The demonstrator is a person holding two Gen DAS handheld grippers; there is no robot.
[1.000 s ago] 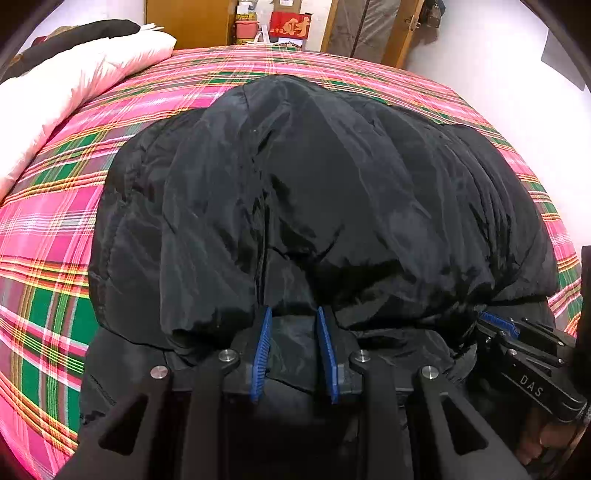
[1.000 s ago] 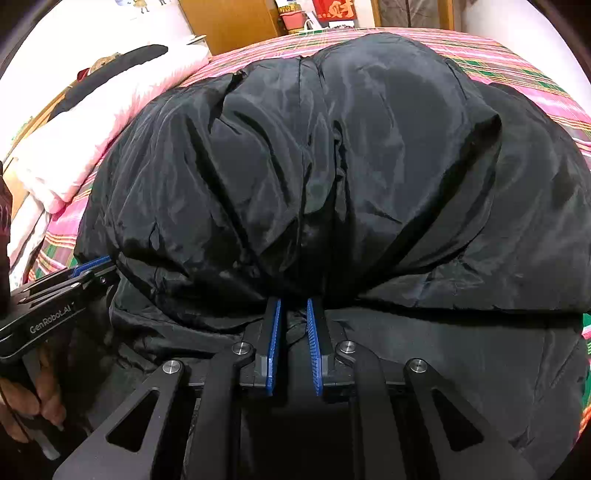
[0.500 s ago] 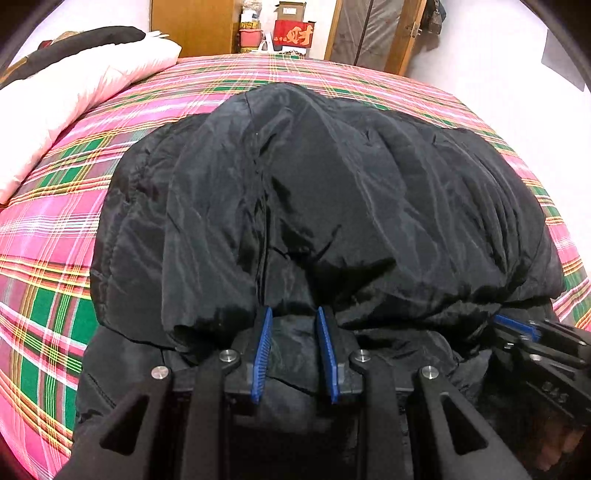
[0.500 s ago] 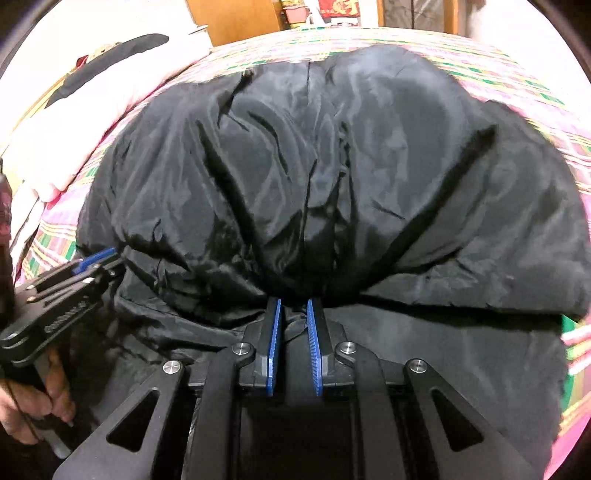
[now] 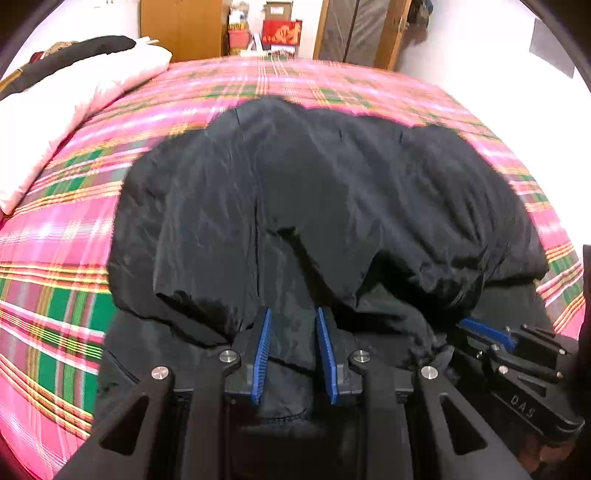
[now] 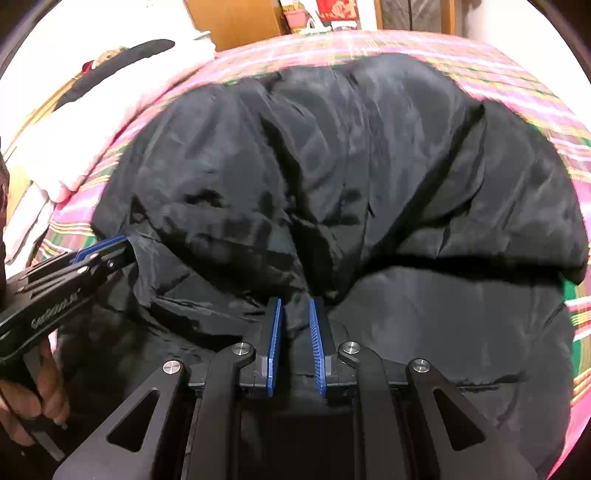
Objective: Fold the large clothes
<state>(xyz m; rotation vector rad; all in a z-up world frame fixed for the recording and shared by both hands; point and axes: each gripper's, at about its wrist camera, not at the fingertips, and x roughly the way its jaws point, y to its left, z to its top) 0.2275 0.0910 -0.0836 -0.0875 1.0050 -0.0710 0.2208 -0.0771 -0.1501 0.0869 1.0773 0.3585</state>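
Observation:
A big black padded jacket lies doubled over on the pink plaid bedspread; its upper layer bulges over the lower one. My left gripper is shut on a bunch of the jacket's near edge, cloth filling the gap between its blue pads. The right gripper pinches the same edge further along, black cloth squeezed between its blue pads. In the right wrist view the left gripper reaches into the jacket from the left, a hand below it. The right gripper also shows at the lower right of the left wrist view.
White pillows with a dark garment lie at the bed's far left. A wooden cabinet, red boxes and a door stand beyond the bed. White wall runs along the right side.
Both grippers have pulled back with the jacket's edge in them. The jacket's far end has slid toward me, and more plaid bedspread shows beyond it.

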